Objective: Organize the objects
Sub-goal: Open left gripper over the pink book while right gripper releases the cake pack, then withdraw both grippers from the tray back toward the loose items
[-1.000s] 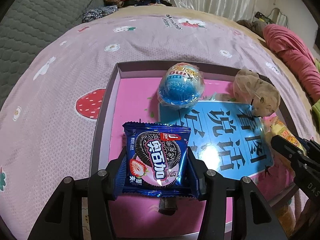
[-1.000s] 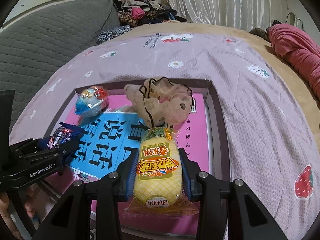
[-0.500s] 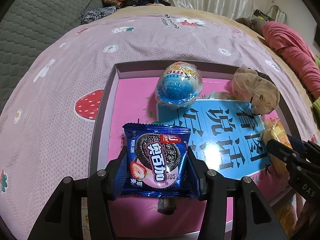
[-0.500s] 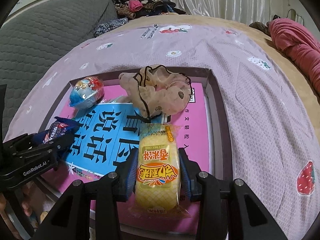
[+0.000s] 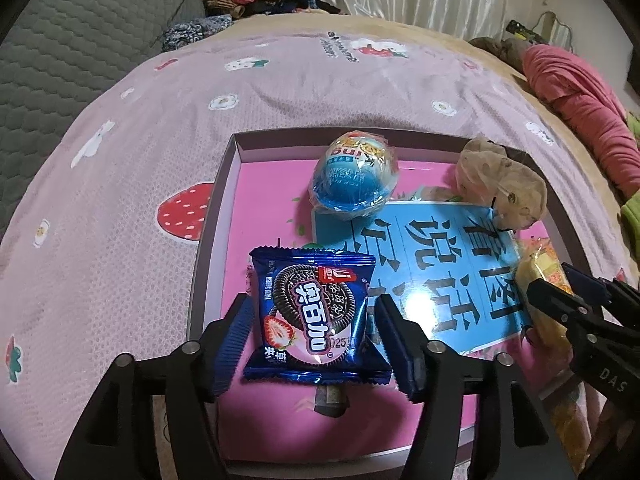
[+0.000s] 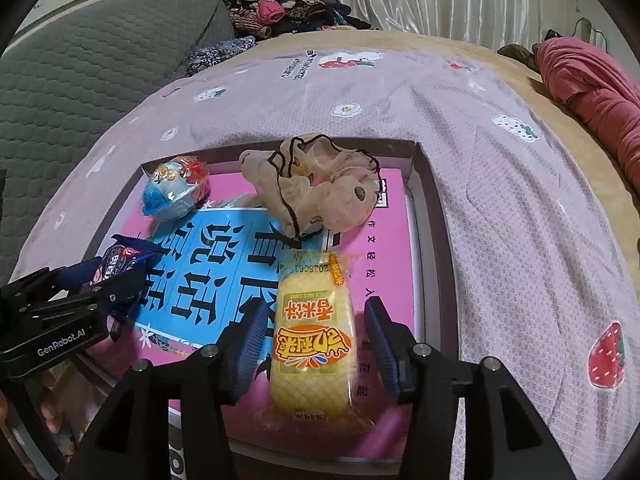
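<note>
A shallow box [image 5: 224, 184] [image 6: 430, 216] with a pink book inside lies on the bed. A blue cookie packet [image 5: 316, 312] [image 6: 120, 260] rests in the box between the fingers of my left gripper [image 5: 314, 316] [image 6: 116, 276]; its jaws are opening and the pads stand clear of the packet. A yellow snack packet [image 6: 314, 340] [image 5: 540, 276] lies in the box between the fingers of my right gripper [image 6: 316, 328] [image 5: 556, 292], whose jaws are also opening, with gaps on both sides. A blue toy egg [image 5: 354, 176] [image 6: 176, 192] and a beige scrunchie [image 5: 502, 182] [image 6: 320, 196] sit at the box's far side.
The box sits on a pink bedspread [image 5: 132, 168] with strawberry prints. A grey quilted cushion [image 6: 80, 80] is at the left, a clothes pile [image 6: 280, 8] at the back and a red garment [image 6: 592, 88] at the right. A person's fingers [image 6: 52, 412] show at lower left.
Both grippers have opened: the left pads have drawn away from the cookie packet, the right pads from the yellow packet. Both packets now lie loose in the box.
</note>
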